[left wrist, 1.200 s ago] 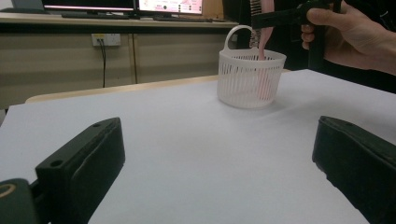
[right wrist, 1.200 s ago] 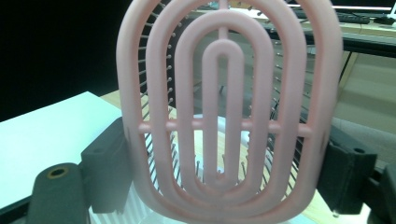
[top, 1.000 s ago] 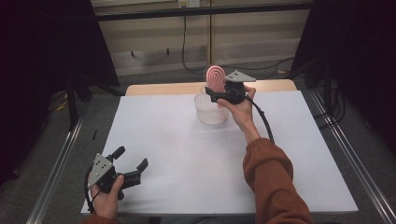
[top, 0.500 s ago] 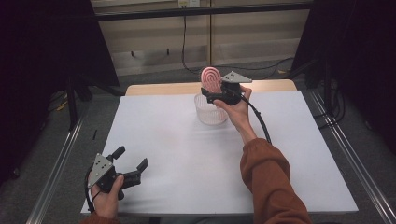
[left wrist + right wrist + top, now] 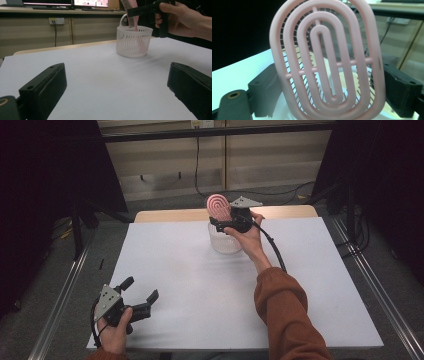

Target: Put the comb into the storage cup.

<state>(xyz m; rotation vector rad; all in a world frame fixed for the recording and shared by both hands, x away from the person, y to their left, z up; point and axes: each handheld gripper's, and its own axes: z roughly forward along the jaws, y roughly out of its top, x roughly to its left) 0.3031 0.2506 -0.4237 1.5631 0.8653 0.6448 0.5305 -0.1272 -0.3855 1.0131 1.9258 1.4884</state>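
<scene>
A pink oval hairbrush point(image 5: 218, 206) stands upright with its handle down inside a white slotted basket point(image 5: 225, 242) at the far middle of the white table point(image 5: 200, 285). My right gripper point(image 5: 221, 221) is around the brush head point(image 5: 327, 60). Its jaws have just been opening and flank the head's two edges without pressing on it. In the left gripper view the brush point(image 5: 130, 12) pokes up out of the basket point(image 5: 133, 42). My left gripper point(image 5: 142, 287) rests open at the near left corner with nothing between its jaws point(image 5: 115, 82).
A wooden strip point(image 5: 175, 215) runs along the table's far edge, with a wall and hanging cables behind. Metal rails point(image 5: 370, 290) flank both sides of the table. The right gripper's cable point(image 5: 272, 247) trails over the table beside the person's orange sleeve point(image 5: 285, 315).
The right gripper's jaws have spread apart around the brush head. The brush has sunk a little into the basket. The left hand has kept still.
</scene>
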